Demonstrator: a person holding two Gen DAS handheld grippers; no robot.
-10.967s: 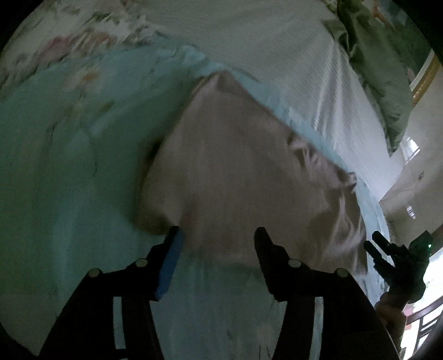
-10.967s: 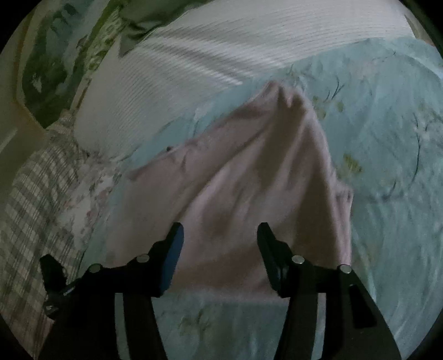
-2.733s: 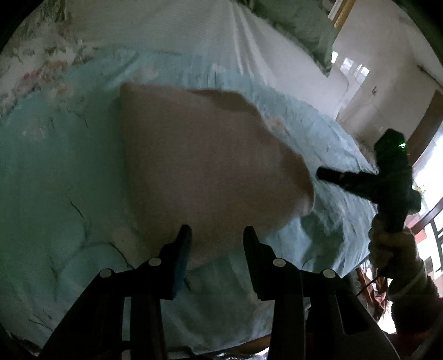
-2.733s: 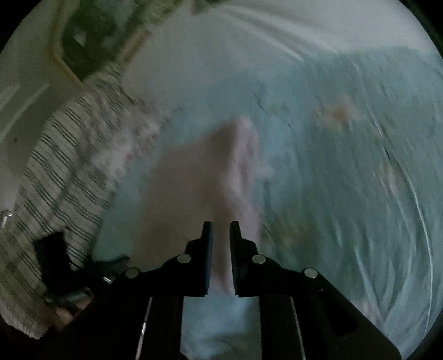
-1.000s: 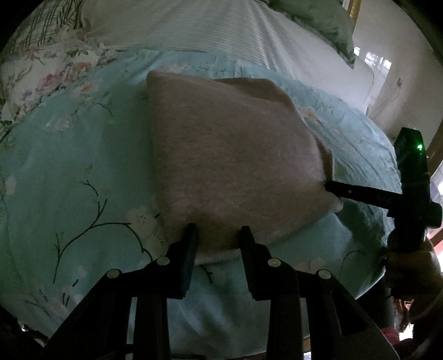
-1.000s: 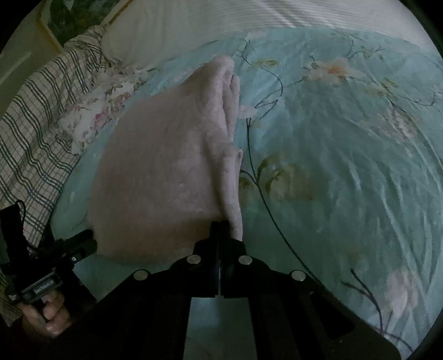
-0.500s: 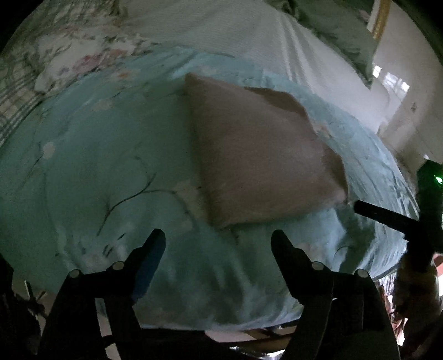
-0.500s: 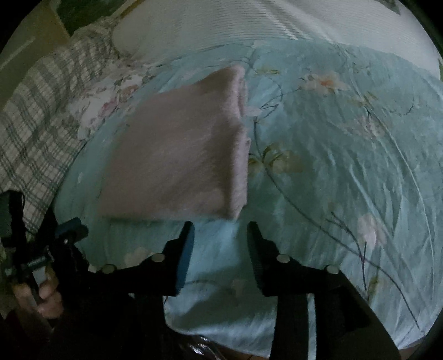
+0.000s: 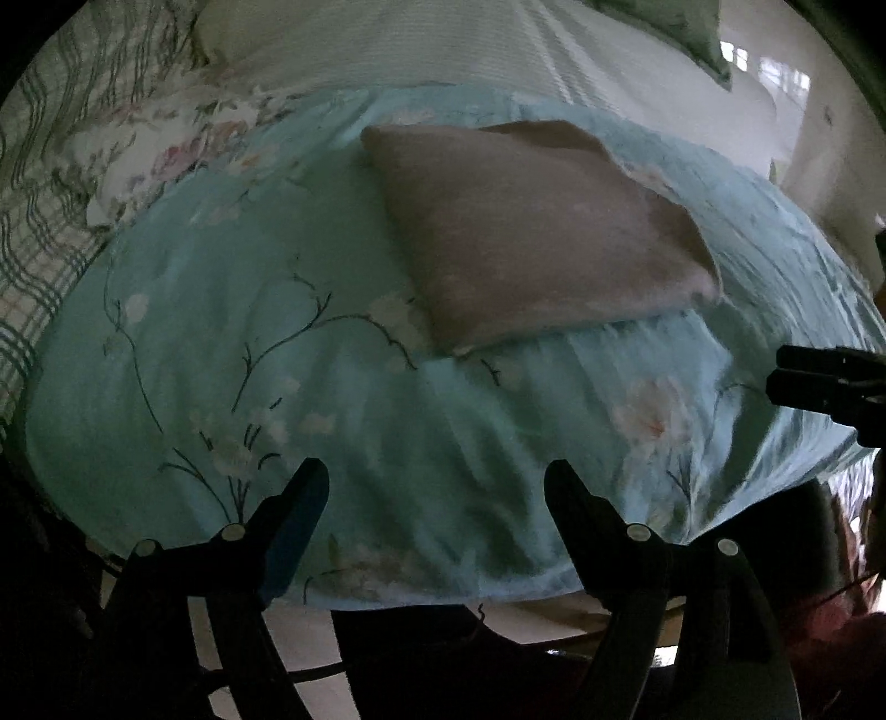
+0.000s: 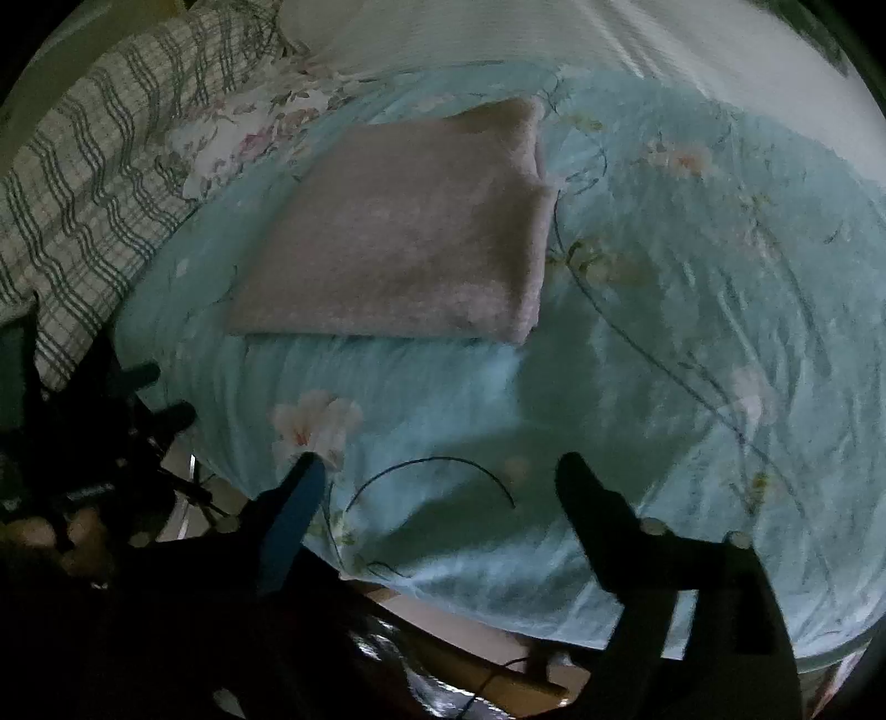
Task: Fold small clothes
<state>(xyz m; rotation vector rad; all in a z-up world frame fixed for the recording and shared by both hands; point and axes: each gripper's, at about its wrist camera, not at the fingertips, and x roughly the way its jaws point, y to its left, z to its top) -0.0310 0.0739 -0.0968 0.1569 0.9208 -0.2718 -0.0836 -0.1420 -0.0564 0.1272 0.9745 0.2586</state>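
Note:
A folded pinkish-beige garment (image 9: 531,232) (image 10: 410,232) lies flat on the light blue floral bedspread (image 9: 221,332) (image 10: 692,332). My left gripper (image 9: 437,482) hovers open over the bedspread's near edge, well short of the garment, nothing between its fingers. My right gripper (image 10: 437,471) also hangs back from the garment near the bed's edge; its jaws are opening wide and hold nothing. In the left wrist view the right gripper's black fingers (image 9: 819,382) show at the right edge. The left gripper and the hand that holds it (image 10: 83,487) appear dark at the lower left of the right wrist view.
A white ribbed pillow (image 9: 443,50) (image 10: 498,33) lies behind the garment. A plaid cloth (image 10: 83,166) and a floral pillow (image 9: 166,144) lie at the left. The bed's edge and dark floor (image 9: 415,637) run just under both grippers.
Both grippers let go of the garment's near edge, opened wide and drew back toward the bed's edge. The garment now lies folded and still, farther from both cameras.

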